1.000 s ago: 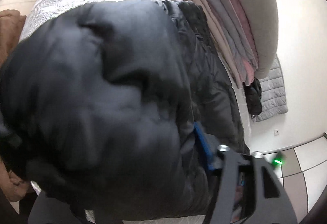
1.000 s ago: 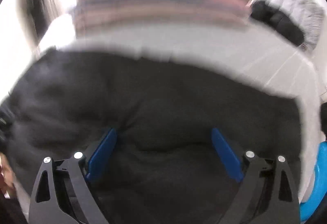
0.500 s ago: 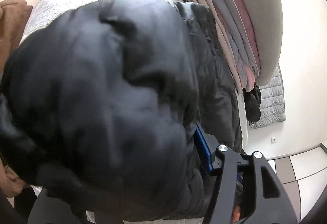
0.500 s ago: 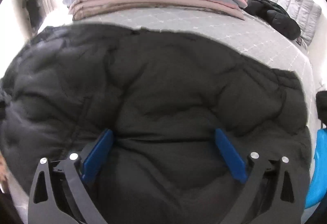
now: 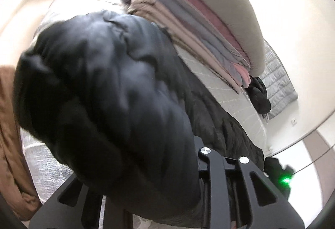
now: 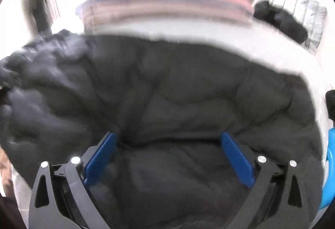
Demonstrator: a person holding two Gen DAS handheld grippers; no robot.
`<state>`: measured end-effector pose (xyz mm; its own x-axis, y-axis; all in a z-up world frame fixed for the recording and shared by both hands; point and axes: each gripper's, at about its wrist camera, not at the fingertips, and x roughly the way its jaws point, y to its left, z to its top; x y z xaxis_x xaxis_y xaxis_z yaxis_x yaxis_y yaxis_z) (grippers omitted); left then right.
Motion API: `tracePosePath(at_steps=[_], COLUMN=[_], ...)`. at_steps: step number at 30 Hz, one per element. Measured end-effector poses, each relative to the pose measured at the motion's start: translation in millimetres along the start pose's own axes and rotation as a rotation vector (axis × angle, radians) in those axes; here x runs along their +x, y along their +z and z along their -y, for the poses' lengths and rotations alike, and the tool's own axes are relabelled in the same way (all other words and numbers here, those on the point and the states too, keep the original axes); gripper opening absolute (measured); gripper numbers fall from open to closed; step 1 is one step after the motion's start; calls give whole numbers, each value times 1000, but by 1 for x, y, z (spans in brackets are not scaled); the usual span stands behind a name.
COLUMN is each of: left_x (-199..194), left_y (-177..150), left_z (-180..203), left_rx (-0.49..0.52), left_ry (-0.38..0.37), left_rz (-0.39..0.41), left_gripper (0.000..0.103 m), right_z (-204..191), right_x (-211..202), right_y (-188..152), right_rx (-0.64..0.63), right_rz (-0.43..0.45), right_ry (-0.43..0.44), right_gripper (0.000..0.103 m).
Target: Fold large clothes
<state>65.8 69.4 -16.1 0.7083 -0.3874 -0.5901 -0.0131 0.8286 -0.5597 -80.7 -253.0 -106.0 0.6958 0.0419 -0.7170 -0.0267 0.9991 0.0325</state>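
Observation:
A big black puffer jacket [image 5: 117, 91] lies on a grey quilted bed. In the left wrist view a thick bunch of it fills the view and hangs over my left gripper [image 5: 167, 166], whose pads are hidden in the cloth; the jaws seem closed on it. In the right wrist view the jacket [image 6: 188, 91] spreads below my right gripper [image 6: 167, 145], whose blue pads [image 6: 100, 157] stand wide apart and press onto the padded cloth. That view is blurred.
A stack of folded blankets [image 5: 209, 19] in grey, pink and beige lies at the back of the bed [image 5: 226, 93]. A brown garment [image 5: 10, 134] lies at the left. Another dark garment [image 5: 259, 95] sits beside a grey quilt. Tiled floor lies to the right.
My left gripper has lifted and swung its bunch of jacket, and its blue pad is now hidden. The right gripper stays open on the jacket; its view is blurred by motion again.

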Motion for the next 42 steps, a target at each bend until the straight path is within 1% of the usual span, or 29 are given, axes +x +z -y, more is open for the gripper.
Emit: tracePosePath(at_steps=[1,2,3,5,7,9,10,12,13,14,15,16,18,19,20,21,23,24,25,27,30,32,33,35,36,37,39,41,42], left_x=[-6,-10,-14,-22,-28,-30,-29,-24,-20,-17,-16,-11,-1,4,11,20,40,52,57,69,73,84,88,98,102,104,107,104,100], left_y=[-4,-6,-8,-14,-21,-33,-38,-51,-57,-65,-74,-85,-109,-119,-134,-154,-190,-210,-227,-256,-277,-280,-286,-299,-307,-315,-329,-340,-347], left_z=[11,21,35,63,103,138,153,188,200,214,227,243,271,281,293,307,326,332,335,345,348,346,344,340,337,338,339,339,337], left_rx=[41,84,140,256,407,524,567,671,711,756,794,843,943,985,1039,1111,1231,1286,1325,1409,1461,1493,1525,1590,1637,1670,1733,1767,1777], left_ry=[8,17,21,41,37,23,15,14,15,14,11,8,7,8,9,11,21,28,39,62,78,87,98,125,144,156,184,202,207], left_rz=[17,35,56,99,162,198,201,196,188,178,167,151,127,113,93,64,9,-21,-19,-19,-34,-62,-71,-103,-106,-103,-81,-70,-66], left_gripper=[22,21,21,21,21,21,21,21,21,21,21,21,21,22,21,22,22,22,24,27,29,37,39,49,49,49,50,50,51], right_z=[-3,-7,-15,-25,-28,-26,-20,-1,24,44,73,114,171,199,219,229,248,256,267,284,310,324,330,338,342,346,347,351,354], right_x=[0,8,25,35,38,39,39,32,24,19,14,12,15,21,29,36,52,53,52,53,49,49,50,50,49,45,42,39,34], right_y=[-2,-5,-10,-15,-9,-2,3,9,16,20,21,19,5,-6,-17,-24,-43,-49,-55,-62,-70,-79,-82,-81,-75,-64,-44,-15,2], right_rx=[-18,-32,-64,-101,-106,-106,-106,-68,32,119,248,436,684,783,849,887,998,1055,1121,1199,1244,1285,1305,1308,1289,1239,1153,1032,958], right_rz=[-1,-35,-99,-97,-131,-175,-215,-263,-286,-295,-304,-304,-288,-278,-279,-284,-283,-256,-234,-199,-128,-88,-70,-49,-38,-37,-83,-148,-175], right_ry=[10,19,-4,-36,-40,-9,38,169,297,387,510,681,868,931,971,1010,1149,1198,1230,1273,1302,1326,1346,1358,1358,1340,1280,1174,1096], right_gripper=[97,97,98,98,98,98,98,98,98,98,98,98,98,96,96,96,96,96,95,95,95,95,96,96,96,97,97,97,97])
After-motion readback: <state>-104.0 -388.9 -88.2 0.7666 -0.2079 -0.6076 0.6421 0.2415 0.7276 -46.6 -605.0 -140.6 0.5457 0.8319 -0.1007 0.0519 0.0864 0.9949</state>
